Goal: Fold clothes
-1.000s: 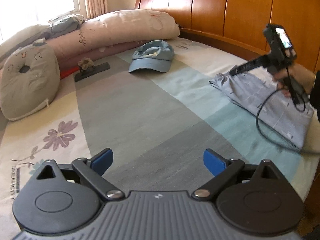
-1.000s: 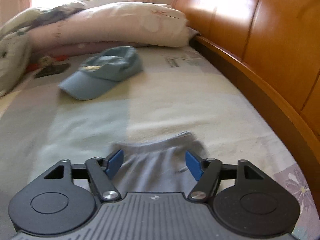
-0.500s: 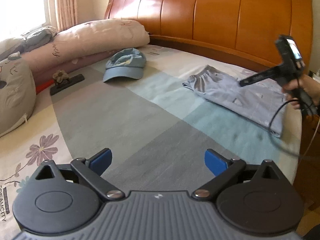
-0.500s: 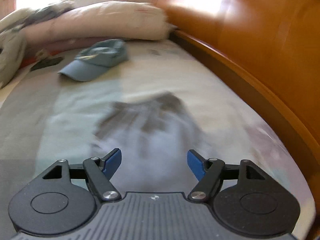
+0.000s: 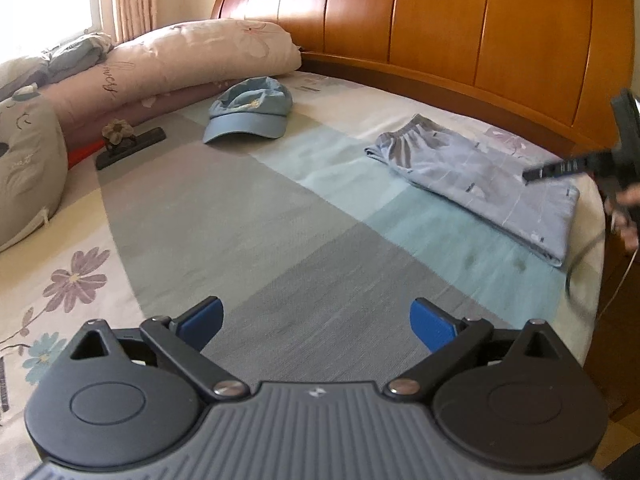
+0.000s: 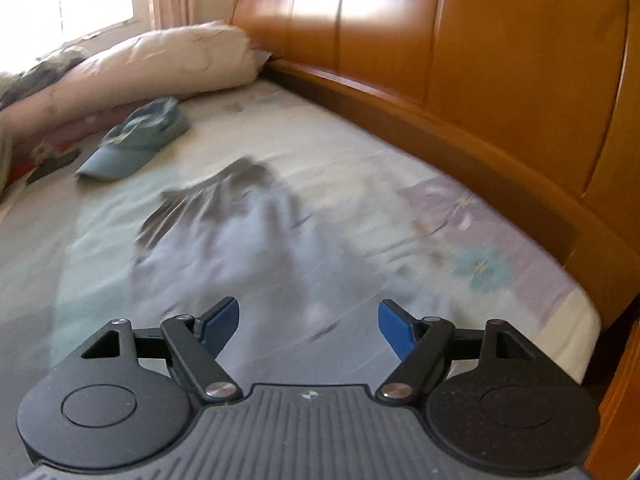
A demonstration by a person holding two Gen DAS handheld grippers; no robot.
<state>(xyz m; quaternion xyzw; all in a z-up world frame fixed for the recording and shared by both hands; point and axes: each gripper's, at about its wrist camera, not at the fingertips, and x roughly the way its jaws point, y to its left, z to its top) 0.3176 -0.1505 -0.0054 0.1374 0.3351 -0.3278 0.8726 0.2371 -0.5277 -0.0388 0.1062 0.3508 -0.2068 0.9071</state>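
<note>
A folded pale blue garment [image 5: 472, 176] with an elastic waistband lies flat on the bed's right side, near the headboard. In the right wrist view the garment [image 6: 248, 248] is blurred, stretching ahead of my right gripper [image 6: 308, 316]. That gripper is open above the cloth's near end, with nothing between its blue pads. From the left wrist view, my right gripper [image 5: 534, 174] hovers over the garment's right end, a hand holding it at the frame edge. My left gripper [image 5: 316, 316] is open over the grey patch of sheet, well short of the garment.
A blue cap [image 5: 248, 112] rests on the sheet beyond the garment. Rolled floral bedding [image 5: 180, 60] and a grey cushion [image 5: 24, 168] line the left. A black bar with a flower [image 5: 128, 148] lies near them. The wooden headboard [image 5: 440, 20] bounds the far side.
My right gripper has pulled back along the garment toward the bed's edge, so more cloth shows ahead of it, and its jaws stand a little wider. The left view has swung slightly.
</note>
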